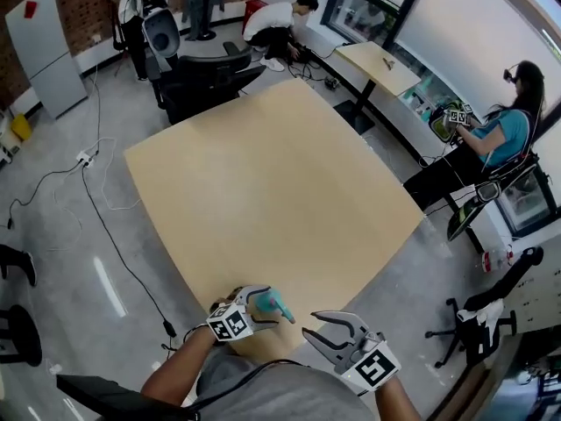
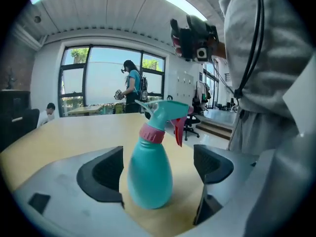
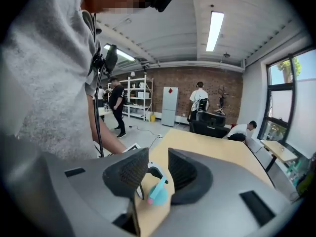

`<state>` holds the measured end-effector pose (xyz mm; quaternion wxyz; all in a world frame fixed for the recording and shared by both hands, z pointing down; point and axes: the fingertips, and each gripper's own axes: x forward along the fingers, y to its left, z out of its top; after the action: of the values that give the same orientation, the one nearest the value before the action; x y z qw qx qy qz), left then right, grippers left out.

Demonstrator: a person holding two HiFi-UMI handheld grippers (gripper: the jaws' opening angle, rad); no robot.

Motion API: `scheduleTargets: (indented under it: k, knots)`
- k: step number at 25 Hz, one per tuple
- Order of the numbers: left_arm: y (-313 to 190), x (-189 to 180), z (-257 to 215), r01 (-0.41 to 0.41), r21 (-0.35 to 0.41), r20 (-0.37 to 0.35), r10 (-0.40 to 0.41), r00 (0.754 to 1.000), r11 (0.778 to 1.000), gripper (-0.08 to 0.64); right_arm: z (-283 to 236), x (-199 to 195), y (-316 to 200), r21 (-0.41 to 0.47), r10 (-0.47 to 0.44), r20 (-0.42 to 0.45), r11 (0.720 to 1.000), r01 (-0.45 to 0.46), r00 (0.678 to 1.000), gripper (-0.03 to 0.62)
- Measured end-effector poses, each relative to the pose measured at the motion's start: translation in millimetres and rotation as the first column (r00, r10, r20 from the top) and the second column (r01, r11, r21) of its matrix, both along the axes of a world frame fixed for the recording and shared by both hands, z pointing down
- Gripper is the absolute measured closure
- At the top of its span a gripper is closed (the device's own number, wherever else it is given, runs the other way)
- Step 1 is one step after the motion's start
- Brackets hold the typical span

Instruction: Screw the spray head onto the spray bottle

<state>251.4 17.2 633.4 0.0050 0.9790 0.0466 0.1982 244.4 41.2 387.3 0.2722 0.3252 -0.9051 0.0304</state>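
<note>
Left gripper view: spray bottle upright on the tabletop, close to its near edge. The spray head sits on the pink collar; I cannot read thread tightness.

My left gripper stands wide open with the bottle between its jaws, ungripped. My right gripper is part open and empty.

Body: smooth teal plastic, pear-shaped. Tabletop: pale, matte.

Risk: one jaw landing first tips the bottle, or slick plastic spins under torque.
</note>
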Motion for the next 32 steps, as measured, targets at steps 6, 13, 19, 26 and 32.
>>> scheduleTargets:
  k: [6,13,19,26,32]
  knots:
    - [-10.4,34.1,36.8,-0.009,0.090,0.013,0.008,1.000,0.996,0.136,61.9,-0.7,-5.7,-0.046,-0.286,-0.358,0.956,0.289,0.889,0.480]
    - [-14.3,38.1,41.1,0.011,0.017,-0.062,-0.010,0.998,1.000,0.193,137.6,-6.9,-9.5,-0.213,-0.581,-0.785,0.576,0.789,0.213,0.480]
    - [-14.0,38.6,42.8,-0.019,0.003,-0.067,0.020,0.998,1.000,0.193,175.7,-13.4,-4.5,-0.261,-0.622,-0.783,0.357,0.897,0.020,0.467]
    - [-14.6,35.3,43.5,-0.025,-0.018,-0.082,0.023,0.996,1.000,0.193,205.9,-48.9,14.7,-0.233,-0.700,-0.712,0.303,0.924,0.050,0.457]
    - [-13.0,32.7,42.7,-0.018,-0.033,-0.092,0.015,0.996,0.999,0.193,205.5,-29.2,-16.1,-0.292,-0.686,-0.726,0.368,0.883,0.045,0.499]
